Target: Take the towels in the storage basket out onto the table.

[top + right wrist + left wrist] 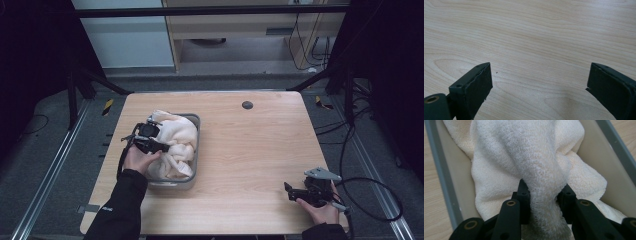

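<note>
1. Pale wooden table (pixel 250 150) carries a grey rectangular metal tray (pixel 196 150) at nine o'clock, filled with a cream terry towel (pixel 177 142).
2. Left gripper view: the left gripper (pixel 545 195) pinches a raised towel fold (pixel 544 177).
3. Right gripper view: the right gripper (pixel 539 82) gapes wide over bare wood, at four o'clock.

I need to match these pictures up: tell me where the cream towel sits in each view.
High view: cream towel left of centre, heaped in the grey tray.
Left gripper view: it fills the middle, a fold pinched by the left claw.
Right gripper view: bare tabletop, no towel.
Shared landmark: the wooden table.
</note>
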